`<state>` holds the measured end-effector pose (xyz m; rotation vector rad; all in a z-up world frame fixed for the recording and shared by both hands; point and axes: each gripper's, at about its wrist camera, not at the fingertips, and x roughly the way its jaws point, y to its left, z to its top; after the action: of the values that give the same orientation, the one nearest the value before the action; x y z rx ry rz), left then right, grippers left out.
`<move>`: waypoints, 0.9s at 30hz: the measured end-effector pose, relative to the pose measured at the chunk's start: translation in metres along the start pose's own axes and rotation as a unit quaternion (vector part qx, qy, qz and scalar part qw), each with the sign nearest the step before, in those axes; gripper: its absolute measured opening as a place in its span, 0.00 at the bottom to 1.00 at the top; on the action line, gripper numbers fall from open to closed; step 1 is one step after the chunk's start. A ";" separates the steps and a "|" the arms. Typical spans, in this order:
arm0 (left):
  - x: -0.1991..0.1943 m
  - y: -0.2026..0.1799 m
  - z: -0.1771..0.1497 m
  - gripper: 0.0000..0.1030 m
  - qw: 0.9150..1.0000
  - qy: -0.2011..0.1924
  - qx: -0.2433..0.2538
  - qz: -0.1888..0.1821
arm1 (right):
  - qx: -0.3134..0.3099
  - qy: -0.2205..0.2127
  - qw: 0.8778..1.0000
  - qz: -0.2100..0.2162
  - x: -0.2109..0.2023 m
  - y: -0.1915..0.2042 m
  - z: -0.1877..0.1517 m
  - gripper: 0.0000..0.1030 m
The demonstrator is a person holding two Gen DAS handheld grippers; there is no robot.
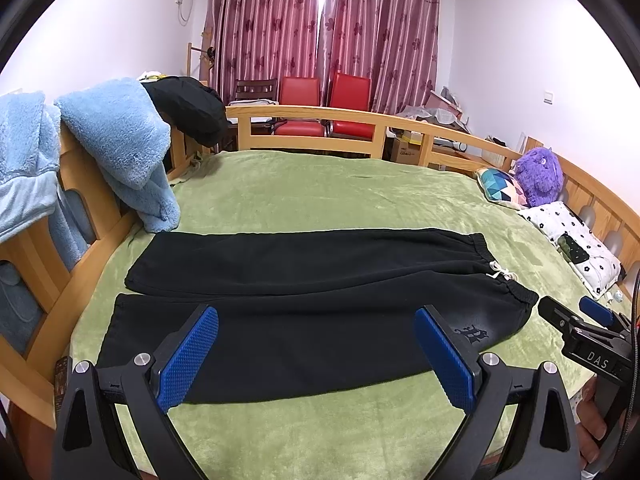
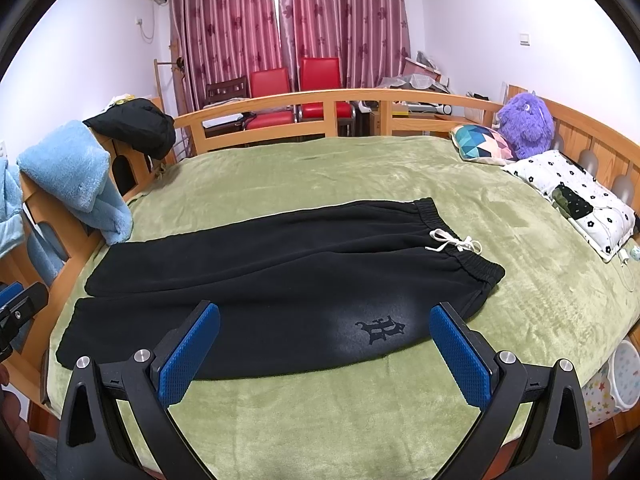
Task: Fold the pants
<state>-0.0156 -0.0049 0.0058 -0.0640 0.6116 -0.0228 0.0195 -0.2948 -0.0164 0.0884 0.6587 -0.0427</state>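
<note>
Two grippers hover spread wide and empty: left gripper (image 1: 316, 354), right gripper (image 2: 326, 354). Black sweatpants (image 2: 256, 276) lie flat on the green blanket (image 2: 340, 412), waistband toward 2 o'clock, cuffs toward 9 o'clock.

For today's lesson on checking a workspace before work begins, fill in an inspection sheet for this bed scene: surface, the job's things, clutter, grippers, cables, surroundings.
Surface: green blanket covering the wooden bed.
Job's things: black pants spread flat and unfolded, legs side by side, waistband with white drawstring to the right.
Clutter: blue fleece robe over the rail, purple plush toy, geometric cushion, floral pillow.
Grippers: left gripper and right gripper both open, empty.
Cables: white charger cable beside the pillow.
Surroundings: red chairs, maroon curtains.
</note>
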 end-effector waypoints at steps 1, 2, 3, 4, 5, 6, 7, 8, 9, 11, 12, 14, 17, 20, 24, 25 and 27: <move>0.000 0.000 0.000 0.96 1.000 0.000 0.000 -0.001 | 0.000 0.000 1.000 0.000 0.000 0.000 0.000 1.00; 0.000 0.000 0.000 0.96 1.000 0.000 0.001 -0.001 | -0.001 0.000 1.000 0.000 0.000 0.000 0.000 1.00; 0.000 0.001 0.000 0.96 1.000 0.000 0.001 0.000 | -0.001 0.001 1.000 -0.001 0.000 0.000 0.000 1.00; 0.001 0.002 0.000 0.96 1.000 0.000 0.000 0.000 | -0.001 0.001 1.000 -0.001 0.000 0.000 0.000 1.00; 0.000 0.003 0.000 0.96 1.000 0.001 -0.001 0.000 | 0.000 0.001 1.000 0.000 0.000 -0.001 0.000 1.00; 0.000 0.003 0.000 0.96 1.000 0.001 -0.001 -0.001 | -0.001 0.000 1.000 0.000 0.000 0.000 0.000 1.00; 0.000 0.003 0.001 0.96 1.000 0.000 -0.001 0.000 | 0.000 0.000 1.000 0.000 0.000 -0.001 0.000 1.00; 0.000 0.003 0.001 0.96 1.000 0.001 -0.001 0.001 | -0.001 0.000 1.000 0.000 0.000 0.000 0.000 1.00; 0.000 0.003 0.000 0.96 1.000 0.001 -0.001 0.001 | -0.001 -0.001 1.000 0.000 0.000 0.001 0.001 1.00; 0.000 0.003 0.000 0.96 1.000 0.001 -0.001 0.002 | -0.001 -0.001 1.000 -0.001 0.000 0.002 0.001 1.00; 0.000 0.003 0.000 0.96 1.000 0.001 -0.001 0.003 | -0.002 -0.001 1.000 -0.001 0.000 0.002 0.001 1.00; 0.000 0.004 -0.002 0.96 1.000 0.002 0.000 0.009 | -0.004 -0.001 1.000 0.001 0.000 0.002 0.001 1.00; 0.003 0.005 -0.003 0.96 1.000 0.003 0.000 0.013 | -0.008 -0.004 1.000 -0.002 -0.001 0.004 0.003 1.00; 0.003 0.007 -0.003 0.96 1.000 0.003 -0.001 0.014 | -0.011 -0.007 1.000 -0.004 0.000 0.006 0.003 1.00; 0.004 0.008 -0.003 0.96 1.000 0.005 -0.001 0.013 | -0.011 -0.009 1.000 -0.006 -0.001 0.007 0.002 1.00; 0.003 0.009 -0.003 0.96 1.000 0.004 -0.002 0.012 | -0.013 -0.011 1.000 -0.006 0.000 0.007 0.002 1.00; 0.005 0.009 -0.003 0.96 1.000 0.004 -0.002 0.010 | -0.015 -0.015 1.000 -0.007 0.002 0.006 0.000 1.00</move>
<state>-0.0138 0.0037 -0.0002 -0.0624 0.6206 -0.0029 0.0217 -0.2891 -0.0173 0.0540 0.6290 -0.0465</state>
